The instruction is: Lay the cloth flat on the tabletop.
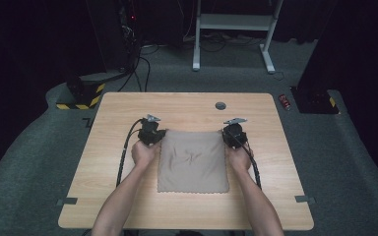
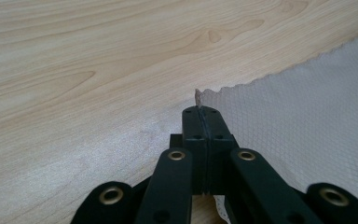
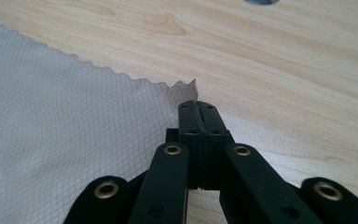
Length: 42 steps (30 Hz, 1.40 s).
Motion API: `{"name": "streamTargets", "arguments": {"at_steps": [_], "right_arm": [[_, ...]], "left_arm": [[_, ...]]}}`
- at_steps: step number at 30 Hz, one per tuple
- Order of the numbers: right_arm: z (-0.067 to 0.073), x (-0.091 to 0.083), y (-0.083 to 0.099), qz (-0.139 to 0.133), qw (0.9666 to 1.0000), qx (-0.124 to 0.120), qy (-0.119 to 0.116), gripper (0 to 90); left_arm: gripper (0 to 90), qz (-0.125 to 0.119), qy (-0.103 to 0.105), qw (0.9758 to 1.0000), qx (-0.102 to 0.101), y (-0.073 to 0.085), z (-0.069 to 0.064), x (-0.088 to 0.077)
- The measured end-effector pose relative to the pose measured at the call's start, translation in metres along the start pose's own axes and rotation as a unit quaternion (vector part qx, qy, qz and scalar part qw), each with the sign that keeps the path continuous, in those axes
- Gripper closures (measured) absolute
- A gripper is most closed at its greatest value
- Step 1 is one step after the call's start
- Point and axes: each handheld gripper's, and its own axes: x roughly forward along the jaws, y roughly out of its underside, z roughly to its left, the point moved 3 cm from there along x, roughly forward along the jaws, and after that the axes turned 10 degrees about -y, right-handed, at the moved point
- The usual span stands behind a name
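- The beige cloth (image 1: 193,161) lies flat in the middle of the wooden table (image 1: 113,113), a rough rectangle with a scalloped, pinked edge and a few soft creases near its centre.
- Left gripper (image 1: 158,133) sits at the cloth's far left corner, and in the left gripper view (image 2: 202,112) its jaws are pressed tight together with a sliver of that corner poking up between the tips.
- Right gripper (image 1: 228,133) mirrors it at the far right corner; the right gripper view (image 3: 196,108) shows the jaws closed on the cloth, with a little peak of waffle-weave fabric standing just beyond them.
- Both hands are low, forearms running in along either side of the cloth, cables trailing back toward the person.
- My read: both far corners are pinched, and the lift has not begun, since the cloth lies flat on the wood right up to the jaws.
- The likely next move is a fold: raise both corners together and carry them toward the near edge (image 1: 193,191).
- That calls for an even lift, both grippers rising at the same pace so the far edge stays taut and straight between them.
- The bite looks thin, right at the corner tips, so a jerk could slip the fabric free.
- The grey grommet (image 1: 220,105) in the tabletop sits beyond the cloth, out of the way.
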Motion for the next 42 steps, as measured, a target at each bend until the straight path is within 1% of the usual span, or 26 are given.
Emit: {"name": "streamTargets", "arguments": {"at_steps": [1,3,5,6,8,9,10,11,12,14,15,17,19,20,22,24,26,29,30,32,33,34,37,40,41,42], "right_arm": [[0.000,0.001,0.000,0.000,1.0000,0.001,0.004,85.0],[-0.002,0.000,0.001,-0.001,1.0000,0.006,0.002,76.8],[-0.003,-0.007,0.002,-0.012,0.9999,0.011,-0.002,74.6],[-0.003,-0.012,0.003,-0.020,0.9997,0.013,-0.007,74.3],[-0.001,-0.021,0.008,-0.033,0.9990,0.015,-0.025,74.1],[0.002,-0.026,0.011,-0.033,0.9988,0.010,-0.033,74.1],[0.005,-0.029,0.016,-0.030,0.9987,0.001,-0.042,74.1],[0.009,-0.033,0.021,-0.026,0.9984,-0.005,-0.051,73.8],[0.014,-0.037,0.029,-0.019,0.9978,-0.015,-0.062,73.5],[0.021,-0.044,0.041,-0.012,0.9971,-0.026,-0.070,72.9],[0.025,-0.049,0.049,-0.007,0.9965,-0.031,-0.077,72.8],[0.028,-0.056,0.060,-0.006,0.9958,-0.041,-0.081,72.8],[0.031,-0.065,0.073,-0.006,0.9955,-0.038,-0.087,72.9],[0.032,-0.068,0.077,-0.006,0.9957,-0.038,-0.085,72.9],[0.034,-0.072,0.085,0.000,0.9956,-0.045,-0.083,73.3],[0.036,-0.074,0.091,0.006,0.9952,-0.048,-0.086,74.4],[0.039,-0.075,0.095,0.012,0.9945,-0.052,-0.090,75.1],[0.044,-0.075,0.096,0.019,0.9937,-0.062,-0.092,76.4],[0.045,-0.075,0.097,0.020,0.9936,-0.061,-0.093,76.9],[0.045,-0.073,0.098,0.024,0.9931,-0.060,-0.098,77.9],[0.046,-0.071,0.100,0.029,0.9931,-0.061,-0.096,78.7],[0.047,-0.071,0.101,0.028,0.9931,-0.066,-0.094,80.1],[0.050,-0.071,0.101,0.030,0.9918,-0.084,-0.091,86.7],[0.055,-0.071,0.100,0.044,0.9900,-0.113,-0.072,89.1],[0.055,-0.072,0.100,0.046,0.9898,-0.114,-0.072,89.1],[0.054,-0.073,0.101,0.047,0.9901,-0.111,-0.073,89.1]], "left_arm": [[86.9,0.002,-0.004,1.0000,-0.003,0.001,0.000,0.000],[80.4,0.000,-0.005,0.9999,-0.012,0.002,0.002,-0.002],[75.0,-0.003,-0.008,0.9999,-0.015,0.004,0.006,-0.007],[72.4,-0.003,-0.006,0.9998,-0.021,0.007,0.007,-0.010],[67.5,-0.002,0.002,0.9997,-0.023,0.012,0.007,-0.017],[64.7,0.001,0.005,0.9998,-0.021,0.015,0.005,-0.021],[61.9,0.006,0.006,0.9999,-0.013,0.020,0.003,-0.025],[60.0,0.009,0.014,0.9998,-0.007,0.026,-0.001,-0.031],[58.8,0.008,0.016,0.9998,0.003,0.031,-0.004,-0.036],[55.8,0.011,0.021,0.9995,0.019,0.042,-0.011,-0.048],[54.6,0.010,0.026,0.9994,0.022,0.048,-0.015,-0.053],[52.8,0.011,0.029,0.9990,0.030,0.057,-0.019,-0.062],[51.3,0.014,0.031,0.9990,0.031,0.068,-0.024,-0.072],[50.8,0.015,0.030,0.9989,0.033,0.071,-0.024,-0.075],[50.9,0.014,0.032,0.9990,0.027,0.079,-0.028,-0.083],[52.0,0.014,0.031,0.9989,0.031,0.086,-0.032,-0.090],[54.6,0.021,0.040,0.9985,0.033,0.093,-0.037,-0.094],[58.7,0.030,0.044,0.9975,0.046,0.102,-0.044,-0.098],[60.1,0.033,0.045,0.9972,0.050,0.106,-0.047,-0.099],[62.4,0.030,0.048,0.9974,0.046,0.110,-0.049,-0.102],[63.7,0.029,0.048,0.9974,0.044,0.111,-0.049,-0.103],[64.6,0.030,0.048,0.9975,0.042,0.112,-0.049,-0.103],[64.7,0.024,0.040,0.9977,0.049,0.114,-0.049,-0.105],[61.6,0.011,0.025,0.9979,0.058,0.118,-0.049,-0.106],[61.0,0.008,0.015,0.9975,0.068,0.120,-0.050,-0.108],[59.7,0.009,0.013,0.9976,0.067,0.121,-0.050,-0.109]]}}
